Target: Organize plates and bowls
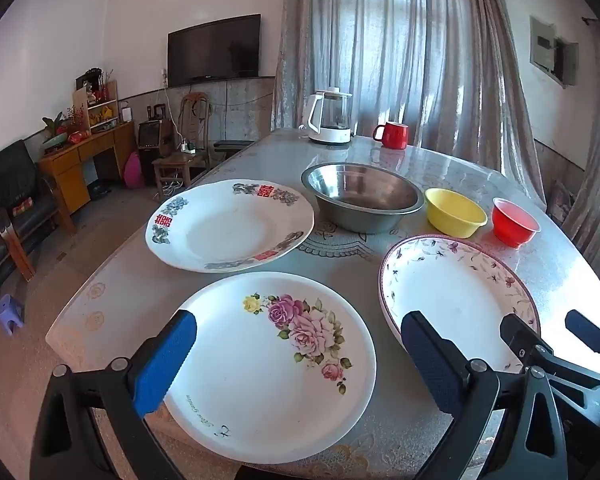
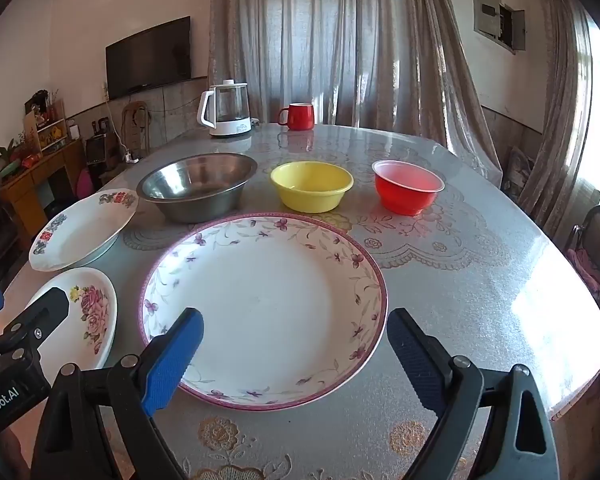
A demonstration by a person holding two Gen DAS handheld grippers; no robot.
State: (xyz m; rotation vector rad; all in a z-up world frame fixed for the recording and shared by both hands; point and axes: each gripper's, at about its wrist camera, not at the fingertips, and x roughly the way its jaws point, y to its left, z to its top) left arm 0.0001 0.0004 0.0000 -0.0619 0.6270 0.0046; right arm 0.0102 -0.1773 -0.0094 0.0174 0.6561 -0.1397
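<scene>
Three plates lie on the table: a rose-print plate (image 1: 268,364) (image 2: 82,316) at the near left, a plate with red characters (image 1: 228,224) (image 2: 82,232) behind it, and a purple-vine rimmed plate (image 1: 456,300) (image 2: 264,304) to the right. Behind them stand a steel bowl (image 1: 364,196) (image 2: 198,184), a yellow bowl (image 1: 454,212) (image 2: 312,186) and a red plastic bowl (image 1: 514,226) (image 2: 407,186). My left gripper (image 1: 298,344) is open and empty above the rose plate's near part. My right gripper (image 2: 296,338) is open and empty above the vine plate's near part.
A white kettle (image 1: 330,118) (image 2: 228,110) and a red mug (image 1: 392,135) (image 2: 298,116) stand at the table's far edge (image 2: 380,128). Curtains hang behind. Chairs, a desk and a TV are off to the left. A chair (image 2: 596,240) stands at the right.
</scene>
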